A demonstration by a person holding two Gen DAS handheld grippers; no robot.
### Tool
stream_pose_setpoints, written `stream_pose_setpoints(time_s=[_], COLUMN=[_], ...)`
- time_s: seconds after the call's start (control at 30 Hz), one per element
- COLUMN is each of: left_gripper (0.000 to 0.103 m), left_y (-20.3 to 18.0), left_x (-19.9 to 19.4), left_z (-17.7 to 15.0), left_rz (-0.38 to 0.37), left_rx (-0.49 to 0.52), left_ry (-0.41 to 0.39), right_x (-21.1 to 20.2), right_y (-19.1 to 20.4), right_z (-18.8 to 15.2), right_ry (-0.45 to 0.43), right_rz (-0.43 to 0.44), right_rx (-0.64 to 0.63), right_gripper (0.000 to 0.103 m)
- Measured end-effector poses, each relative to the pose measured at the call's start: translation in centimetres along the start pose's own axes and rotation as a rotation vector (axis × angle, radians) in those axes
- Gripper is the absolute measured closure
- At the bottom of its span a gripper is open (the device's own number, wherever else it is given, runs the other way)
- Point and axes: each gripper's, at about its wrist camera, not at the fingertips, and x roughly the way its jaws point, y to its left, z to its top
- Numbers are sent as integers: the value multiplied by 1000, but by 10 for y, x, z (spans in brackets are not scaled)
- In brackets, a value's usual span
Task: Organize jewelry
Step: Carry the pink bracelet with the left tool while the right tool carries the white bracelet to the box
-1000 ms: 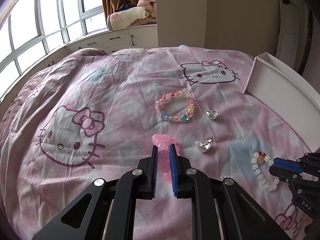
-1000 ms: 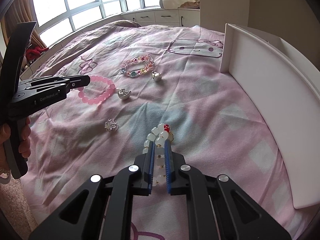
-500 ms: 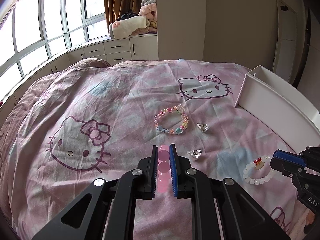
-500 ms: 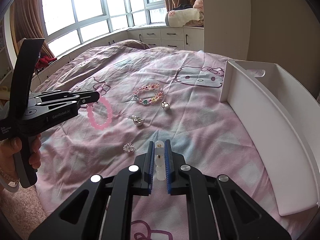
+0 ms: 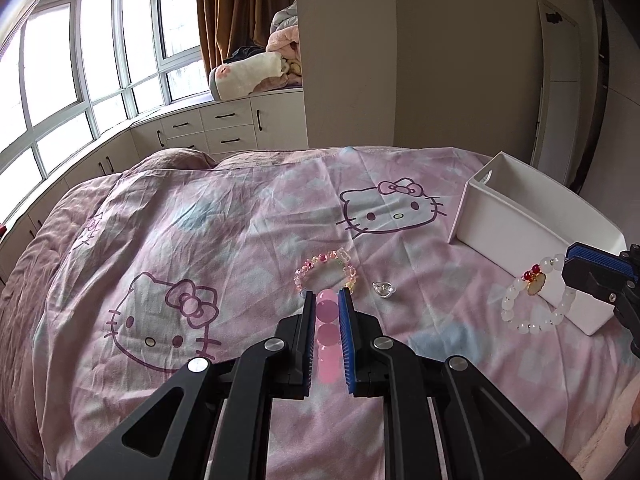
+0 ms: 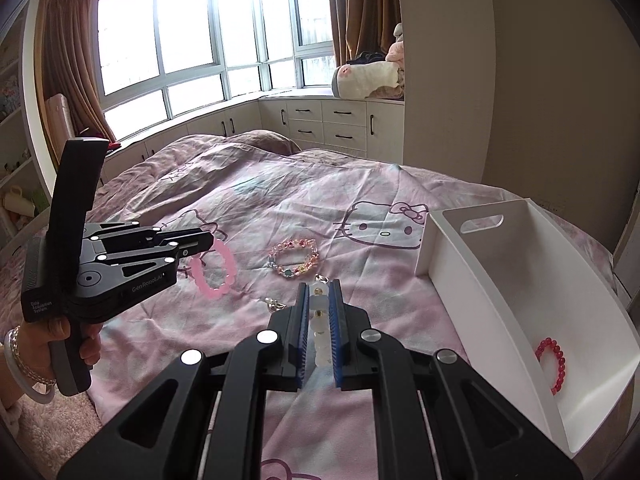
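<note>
The left gripper [image 5: 325, 312] is clamping the pink bracelet [image 6: 213, 269] and the right gripper [image 6: 319, 306] the white bracelet [image 5: 534, 300], both dangling clear of the bed [image 5: 200, 220], probably for dropping into the white bin [image 6: 520, 280].

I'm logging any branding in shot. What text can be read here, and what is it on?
"GenRobot.AI": side of the left gripper, seen from the right wrist.
"Data Acquisition System": small print on its rear block, barely legible.
Bedspread: cartoon cat faces only, no words.
White bin: no text.
</note>
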Motion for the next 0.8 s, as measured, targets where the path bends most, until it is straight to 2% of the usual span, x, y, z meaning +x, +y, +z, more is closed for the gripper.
stream_pose_setpoints(time_s=[0.33, 0.63, 0.8], left_gripper=[86, 86, 86], left_y=[-47, -101, -139], left_x=[-13, -12, -6], left_z=[35, 64, 80], left_rz=[-38, -86, -115], left_rx=[57, 106, 143], left_ry=[-48, -70, -81], right_x=[-31, -64, -75], right_y=[-38, -94, -128], right_z=[19, 26, 21], right_ry=[-73, -120, -118], right_rz=[-41, -100, -135], right_rx=[10, 43, 72], right_gripper=[93, 93, 93])
